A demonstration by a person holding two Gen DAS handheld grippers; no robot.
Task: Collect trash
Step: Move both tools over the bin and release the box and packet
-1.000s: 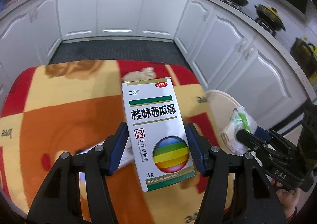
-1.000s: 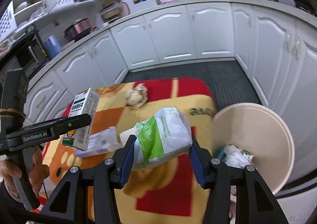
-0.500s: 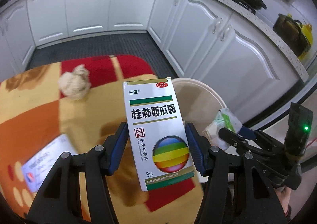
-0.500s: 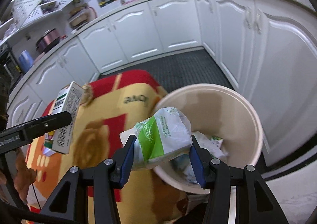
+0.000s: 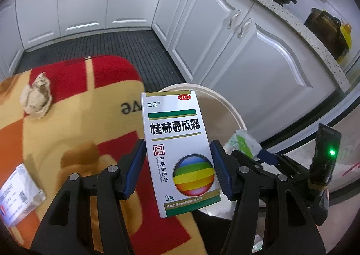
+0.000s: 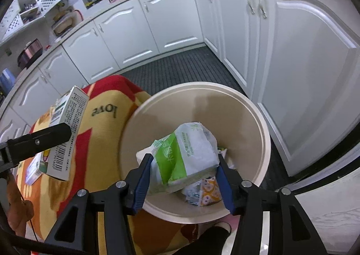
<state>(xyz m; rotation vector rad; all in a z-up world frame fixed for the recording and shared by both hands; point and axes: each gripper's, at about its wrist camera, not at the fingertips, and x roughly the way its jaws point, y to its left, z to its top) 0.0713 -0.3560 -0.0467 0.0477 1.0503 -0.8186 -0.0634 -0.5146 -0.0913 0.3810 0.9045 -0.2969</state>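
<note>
Two pieces of trash are in hand. The green-and-white plastic tissue packet [image 6: 183, 155] sits between the blue pads of the right claw [image 6: 183, 179], directly above the open mouth of the round cream plastic bin [image 6: 258, 124]. This claw's jaws have just been opening; the packet is between them, the left pad at its side, while contact at the right pad cannot be told. Crumpled wrappers [image 6: 203, 192] lie inside the bin. The white cardboard medicine box with green stripes and a rainbow ball [image 5: 181, 153] stands upright, clamped by the left claw [image 5: 177, 166] near the bin's rim. On the red, orange and yellow cloth-covered surface [image 5: 74, 124] rest a crumpled beige paper ball [image 5: 36, 97] and a small white flat packet [image 5: 18, 192], well apart. White cabinets [image 5: 225, 52] surround the dark floor mat [image 5: 101, 45].
</note>
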